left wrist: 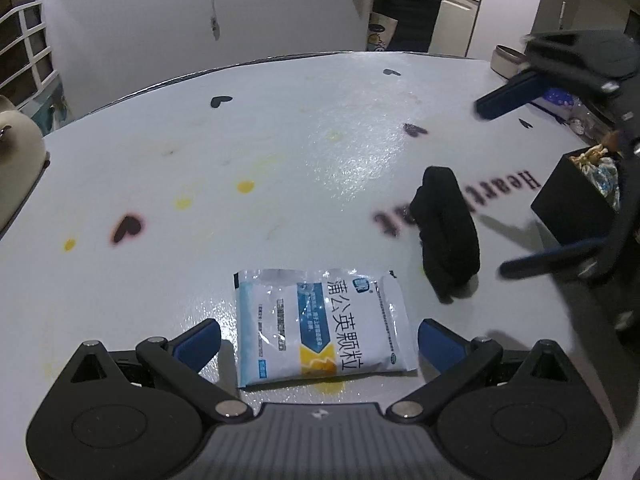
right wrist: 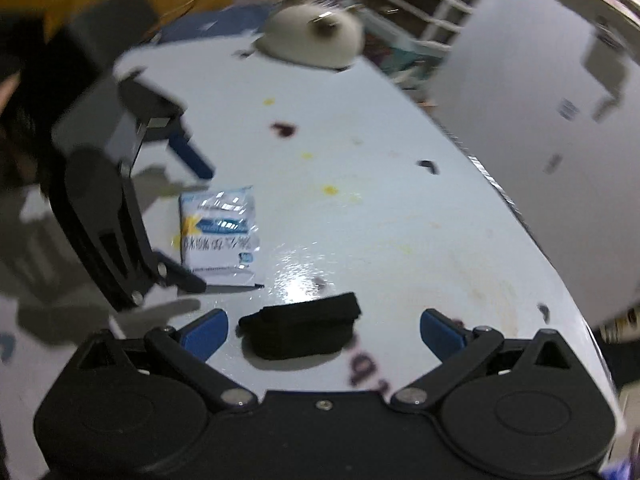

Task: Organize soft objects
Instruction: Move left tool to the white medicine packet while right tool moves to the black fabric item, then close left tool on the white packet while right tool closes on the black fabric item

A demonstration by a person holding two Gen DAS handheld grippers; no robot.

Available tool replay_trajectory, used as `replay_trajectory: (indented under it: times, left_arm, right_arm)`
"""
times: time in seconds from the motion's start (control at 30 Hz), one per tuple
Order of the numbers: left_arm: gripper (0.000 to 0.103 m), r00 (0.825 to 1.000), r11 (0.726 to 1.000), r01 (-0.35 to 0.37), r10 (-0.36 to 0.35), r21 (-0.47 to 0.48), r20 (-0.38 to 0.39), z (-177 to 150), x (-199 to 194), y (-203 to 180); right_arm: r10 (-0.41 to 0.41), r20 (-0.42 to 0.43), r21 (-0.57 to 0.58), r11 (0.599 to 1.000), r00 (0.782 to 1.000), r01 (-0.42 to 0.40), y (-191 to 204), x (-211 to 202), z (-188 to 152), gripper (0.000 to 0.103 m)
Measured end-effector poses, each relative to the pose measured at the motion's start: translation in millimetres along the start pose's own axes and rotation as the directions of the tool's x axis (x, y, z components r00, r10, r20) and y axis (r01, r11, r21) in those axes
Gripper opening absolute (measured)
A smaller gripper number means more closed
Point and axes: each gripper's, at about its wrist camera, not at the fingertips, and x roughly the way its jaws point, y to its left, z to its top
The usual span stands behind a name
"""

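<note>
- On the white, glossy, stain-spotted surface [left wrist: 280,160], two soft things lie apart from each other: a flat white-and-blue printed plastic sachet [left wrist: 324,326] and a folded black fabric bundle [left wrist: 448,236].
- The left gripper [left wrist: 319,340] has its blue fingers [left wrist: 198,344] spread wide, one on either side of the sachet, clamped on nothing. The sachet lies flat, so fingers closing from the sides may only slide it or buckle it upward rather than catch it.
- The sachet's film looks slick and the surface shines; I judge that a shallow pinch on one edge could slip free as soon as it is lifted.
- The right gripper [right wrist: 323,330] also has its fingers apart, with the black bundle [right wrist: 302,330] lying between them, nearer the left-hand finger. Closing off-centre like this could catch only one fold, and the bundle may unroll or droop when raised.
- The right wrist view is blurred, so how near its fingers are to the surface cannot be told; a descent that goes too deep would scrape the tips against it.
- Both grippers work close together. In the right wrist view the left gripper stands just beside the sachet, near the bundle; if both close in at once, they could knock each other or push the other's object.
- A black open-topped box [left wrist: 576,196] with items inside stands near the bundle, by the right gripper; a wide swing could tip it.
</note>
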Motion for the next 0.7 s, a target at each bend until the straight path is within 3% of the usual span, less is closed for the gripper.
replay_trajectory:
  times: [0.13, 0.23, 0.37, 0.57, 0.7]
  left_arm:
    - [0.103, 1.000, 1.000, 0.011, -0.011, -0.019, -0.007, 5.7, 1.1, -0.2]
    - [0.103, 1.000, 0.998, 0.013, -0.014, -0.059, -0.012, 8.4, 2.9, -0.2]
    - [0.103, 0.999, 0.996, -0.019, 0.017, -0.083, -0.029, 10.2, 9.1, -3.3]
    - [0.103, 0.997, 0.993, -0.065, 0.060, -0.096, -0.055, 12.4, 15.6, -1.7]
    - [0.090, 0.998, 0.992, -0.057, 0.053, -0.114, -0.038, 13.3, 12.6, 0.0]
  right_arm:
    - [0.031, -0.054, -0.107, 0.994, 0.998, -0.037, 3.4, 22.6, 3.4, 0.102]
    - [0.051, -0.089, -0.139, 0.988, 0.995, -0.063, 2.7, 35.4, 5.6, 0.090]
    - [0.111, -0.124, -0.085, 0.989, 0.986, -0.122, -1.1, 43.3, 4.8, 0.071]
    - [0.119, -0.108, 0.017, 0.993, 0.987, -0.117, -4.4, 35.8, -2.3, 0.053]
    - [0.094, -0.094, 0.075, 0.993, 0.991, -0.088, -2.8, 26.6, -6.6, 0.035]
